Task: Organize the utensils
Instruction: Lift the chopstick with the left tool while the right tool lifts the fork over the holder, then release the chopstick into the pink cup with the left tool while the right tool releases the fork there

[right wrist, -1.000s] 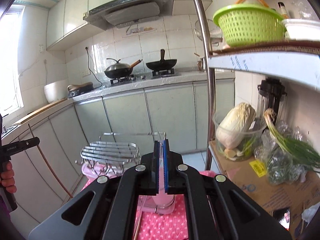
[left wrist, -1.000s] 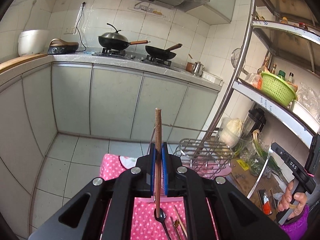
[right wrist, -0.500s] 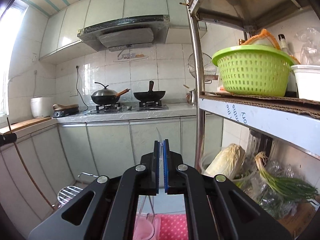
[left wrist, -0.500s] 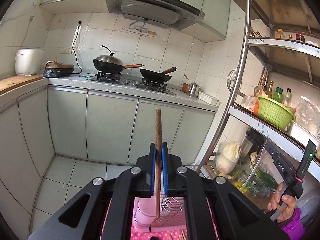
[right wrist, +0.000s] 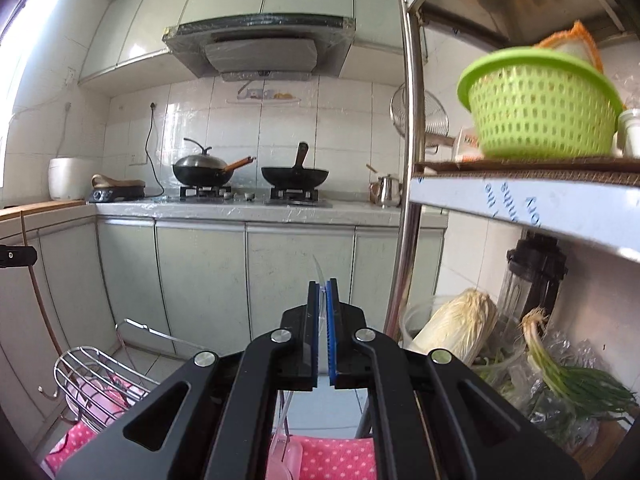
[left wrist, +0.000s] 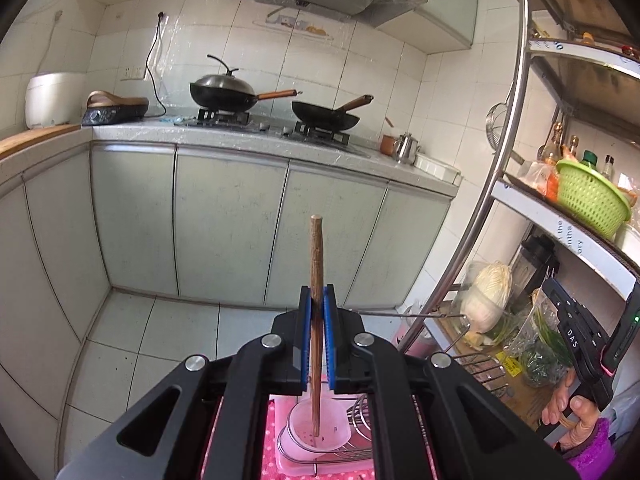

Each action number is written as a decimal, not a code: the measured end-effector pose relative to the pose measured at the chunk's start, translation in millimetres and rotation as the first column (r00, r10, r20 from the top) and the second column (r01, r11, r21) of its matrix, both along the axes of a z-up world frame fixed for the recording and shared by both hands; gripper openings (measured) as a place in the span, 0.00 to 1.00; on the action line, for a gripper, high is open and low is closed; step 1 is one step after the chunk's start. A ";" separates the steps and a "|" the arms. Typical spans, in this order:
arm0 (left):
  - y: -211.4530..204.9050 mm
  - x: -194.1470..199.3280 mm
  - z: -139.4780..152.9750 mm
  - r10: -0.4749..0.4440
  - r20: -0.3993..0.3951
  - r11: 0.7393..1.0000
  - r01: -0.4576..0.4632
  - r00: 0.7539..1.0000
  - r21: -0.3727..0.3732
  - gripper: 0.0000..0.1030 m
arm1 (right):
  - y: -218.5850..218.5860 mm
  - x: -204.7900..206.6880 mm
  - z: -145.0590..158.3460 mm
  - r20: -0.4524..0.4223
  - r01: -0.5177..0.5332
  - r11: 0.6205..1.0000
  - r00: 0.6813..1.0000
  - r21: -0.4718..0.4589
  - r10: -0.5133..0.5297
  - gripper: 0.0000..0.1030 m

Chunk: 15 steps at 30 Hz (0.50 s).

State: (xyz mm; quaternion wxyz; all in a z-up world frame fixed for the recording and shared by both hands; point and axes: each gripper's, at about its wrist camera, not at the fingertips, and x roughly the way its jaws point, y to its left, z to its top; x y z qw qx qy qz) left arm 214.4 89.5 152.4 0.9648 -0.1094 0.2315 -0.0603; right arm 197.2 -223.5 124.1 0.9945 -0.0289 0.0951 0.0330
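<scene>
My left gripper (left wrist: 317, 300) is shut on a wooden-handled utensil (left wrist: 316, 256), held upright. Its lower end hangs in or just over a pale pink plastic holder (left wrist: 304, 434) on a pink dotted cloth (left wrist: 272, 436). A wire rack (left wrist: 360, 412) sits beside the holder. My right gripper (right wrist: 322, 294) is shut on a thin clear plastic utensil (right wrist: 319, 270) that sticks up between the pads. The wire rack also shows in the right wrist view (right wrist: 96, 376) at lower left, with the cloth (right wrist: 336, 458) below. The right-hand gripper (left wrist: 580, 344) shows at the left view's right edge.
A steel shelf post (right wrist: 408, 184) stands just right of the right gripper. Its shelves hold a green basket (right wrist: 536, 108), a cabbage (right wrist: 452, 332) and spring onions (right wrist: 572, 380). Grey cabinets (left wrist: 228, 228) and a stove with two woks (left wrist: 276, 100) lie ahead.
Both cameras have tilted up and then steadied. The left gripper has carried the wooden-handled utensil from above loose cutlery on the cloth to over the pink holder. Both grips are unchanged.
</scene>
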 end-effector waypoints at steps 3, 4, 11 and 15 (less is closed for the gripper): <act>0.6 12.1 -14.1 -0.006 -0.049 1.000 0.005 0.999 -0.005 0.05 | 1.3 4.6 -12.5 -0.054 -0.015 1.000 0.998 0.007 0.015 0.04; -0.2 16.6 -19.1 -0.013 -0.068 1.000 0.012 0.998 -0.006 0.05 | 1.7 6.9 -16.5 -0.078 -0.024 1.000 0.997 0.011 0.025 0.04; 0.8 43.0 -58.4 -0.032 -0.200 0.999 0.023 0.979 -0.046 0.05 | 8.5 19.8 -49.8 -0.230 -0.040 0.999 0.972 0.006 0.040 0.04; 3.1 48.1 -74.2 -0.044 -0.237 0.996 0.026 0.970 -0.079 0.05 | 8.5 17.4 -56.4 -0.249 -0.045 0.999 0.967 0.024 0.050 0.04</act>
